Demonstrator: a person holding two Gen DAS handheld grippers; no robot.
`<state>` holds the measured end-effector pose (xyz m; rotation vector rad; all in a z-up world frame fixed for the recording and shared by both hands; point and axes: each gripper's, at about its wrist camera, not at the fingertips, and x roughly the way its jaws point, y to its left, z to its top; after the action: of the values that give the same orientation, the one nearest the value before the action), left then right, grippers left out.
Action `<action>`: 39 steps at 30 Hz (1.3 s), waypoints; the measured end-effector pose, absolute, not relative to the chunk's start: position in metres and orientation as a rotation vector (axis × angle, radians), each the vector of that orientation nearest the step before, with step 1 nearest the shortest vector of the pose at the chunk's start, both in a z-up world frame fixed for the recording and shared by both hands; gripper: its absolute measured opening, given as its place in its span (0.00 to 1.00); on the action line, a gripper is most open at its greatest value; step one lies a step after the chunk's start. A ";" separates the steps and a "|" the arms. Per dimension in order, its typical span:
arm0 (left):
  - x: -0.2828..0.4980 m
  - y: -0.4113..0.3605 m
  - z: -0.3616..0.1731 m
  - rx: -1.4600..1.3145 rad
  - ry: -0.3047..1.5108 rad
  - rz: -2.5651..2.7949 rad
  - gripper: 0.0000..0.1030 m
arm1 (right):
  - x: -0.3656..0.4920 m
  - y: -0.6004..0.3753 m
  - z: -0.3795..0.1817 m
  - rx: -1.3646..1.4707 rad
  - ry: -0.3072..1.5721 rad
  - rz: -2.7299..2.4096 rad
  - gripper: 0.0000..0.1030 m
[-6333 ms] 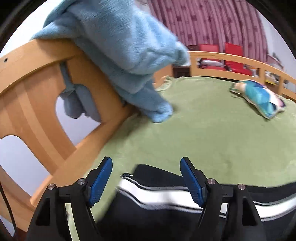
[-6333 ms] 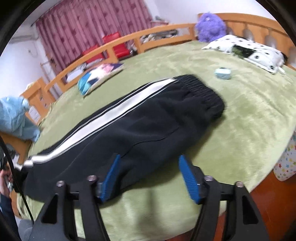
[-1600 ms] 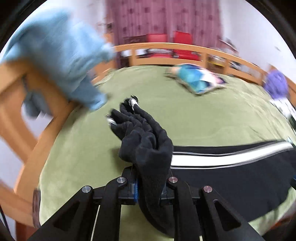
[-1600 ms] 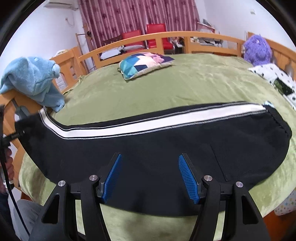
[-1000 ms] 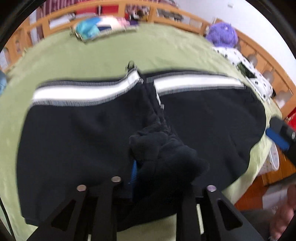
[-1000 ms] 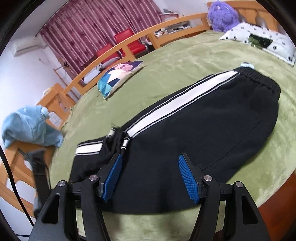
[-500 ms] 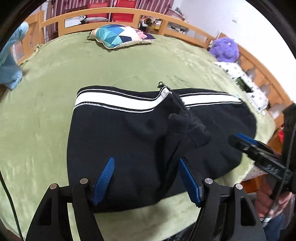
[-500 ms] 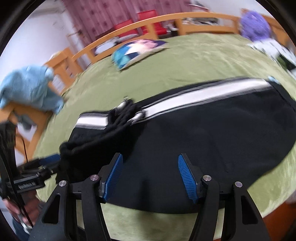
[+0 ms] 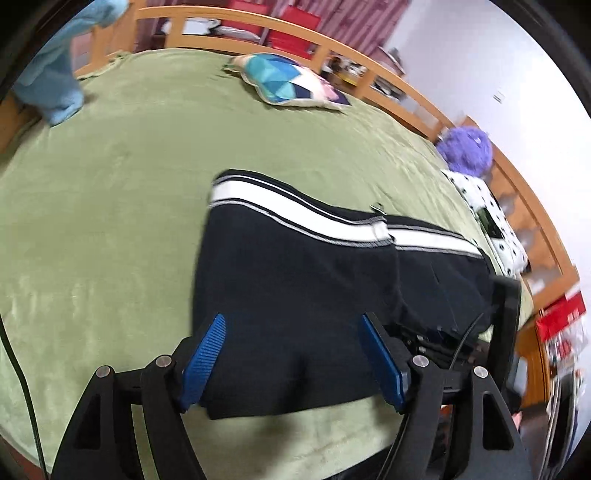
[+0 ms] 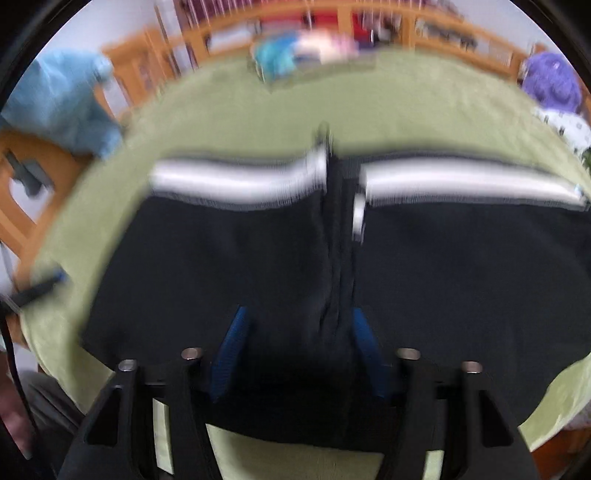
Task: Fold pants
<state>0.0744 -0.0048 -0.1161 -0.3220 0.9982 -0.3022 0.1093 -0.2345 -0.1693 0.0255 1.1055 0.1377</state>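
Black pants [image 9: 295, 280] with a white side stripe [image 9: 303, 218] lie folded in half on the green blanket [image 9: 110, 221]. The leg end rests on the waist half. My left gripper [image 9: 293, 356] hovers over the near edge of the folded pants, its jaws opening and gripping nothing. In the blurred right wrist view, my right gripper [image 10: 297, 350] is low over the pants [image 10: 221, 258]. Its jaws are closing around a raised ridge of the leg-end fabric [image 10: 338, 288], and the blue pads [image 10: 231, 347] still stand apart. The right gripper's body [image 9: 506, 295] shows at the pants' right end.
A patterned cushion [image 9: 288, 85] lies at the far side of the bed, and a purple plush toy [image 9: 467, 149] and a spotted pillow [image 9: 491, 221] at the right. Light blue cloth [image 9: 55, 81] hangs on the wooden bed rail [image 9: 258, 26] at the left.
My left gripper has let go of the leg end, opened and pulled back left. The leg now lies flat over the waist half. My right gripper dropped closer and its jaws narrowed.
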 end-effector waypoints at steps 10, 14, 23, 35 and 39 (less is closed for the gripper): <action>0.081 0.011 -0.124 -0.388 1.027 -0.272 0.71 | 0.080 -0.259 -0.169 0.132 1.114 0.247 0.24; 0.081 0.009 -0.123 -0.379 1.024 -0.275 0.71 | 0.063 -0.235 -0.158 -0.049 1.012 0.291 0.43; 0.081 -0.001 -0.126 -0.329 1.022 -0.251 0.71 | 0.131 -0.263 -0.156 0.089 0.979 0.174 0.59; 0.085 -0.008 -0.135 -0.281 1.038 -0.218 0.71 | 0.151 -0.311 -0.150 0.396 0.862 0.285 0.13; 0.086 -0.011 -0.137 -0.280 1.045 -0.225 0.71 | 0.159 -0.326 -0.157 0.317 0.903 0.173 0.25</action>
<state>0.0860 -0.0108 -0.1366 -0.2803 1.0453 -0.2246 0.1588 -0.3261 -0.1571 0.3169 0.9031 0.1730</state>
